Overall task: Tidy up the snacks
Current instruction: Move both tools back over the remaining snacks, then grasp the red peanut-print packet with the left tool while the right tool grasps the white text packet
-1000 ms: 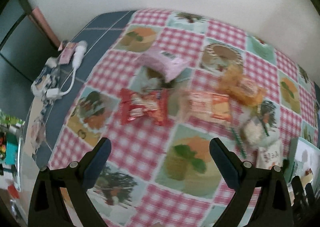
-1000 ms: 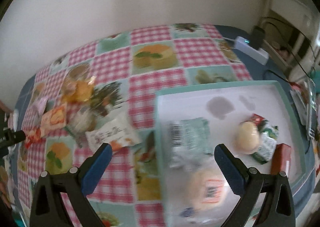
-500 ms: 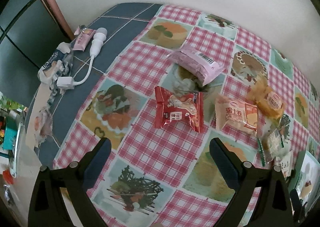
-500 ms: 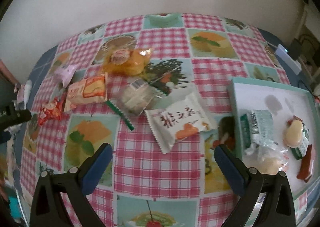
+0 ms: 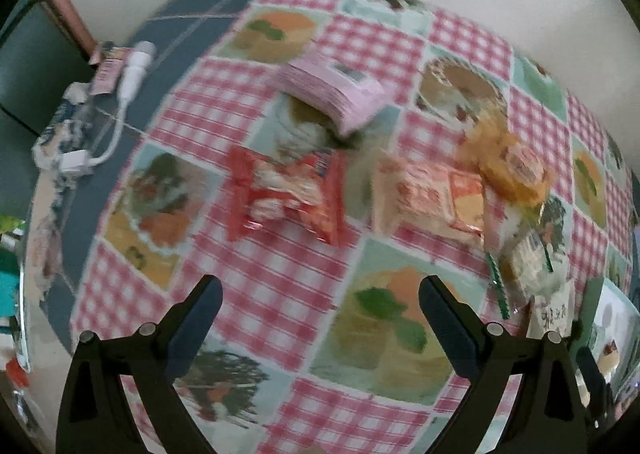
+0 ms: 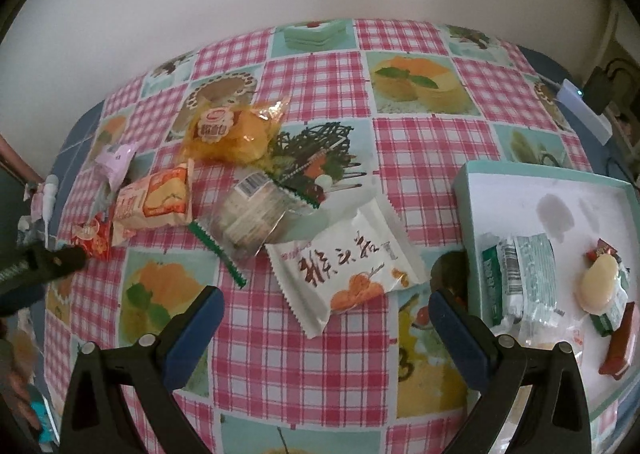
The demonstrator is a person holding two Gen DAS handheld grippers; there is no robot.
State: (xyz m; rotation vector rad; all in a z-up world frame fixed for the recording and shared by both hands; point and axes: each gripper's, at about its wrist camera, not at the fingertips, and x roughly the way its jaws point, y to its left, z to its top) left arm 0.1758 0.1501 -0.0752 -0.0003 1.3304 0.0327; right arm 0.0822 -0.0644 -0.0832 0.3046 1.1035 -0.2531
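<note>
A: Where are the snacks?

B: Most lie loose on the table with the pink checked plastic cloth. The white crinkly packet with brown brush writing and an orange picture is flat, right ahead of the right claw. Its long side runs from about 10 o'clock to 4 o'clock.

A: What is next to it?

B: At its 10 o'clock, touching it, is a clear packet with green zigzag ends and a barcode on top. Past that, at 11 o'clock, is a puffy see-through orange bag with a round red label. I cannot read the label.

A: And the left claw?

B: It hangs over the cloth, spread wide, holding nothing. At its 12 o'clock lies a shiny red packet, long side going left to right. At 1 o'clock is a peach and orange packet, and farther up a flat pink packet. This view is blurry.

A: And the right claw?

B: Wide too, and empty. At its 3 o'clock is a shallow white box with a teal rim. A pale green packet lies inside, long side pointing up and down.
</note>
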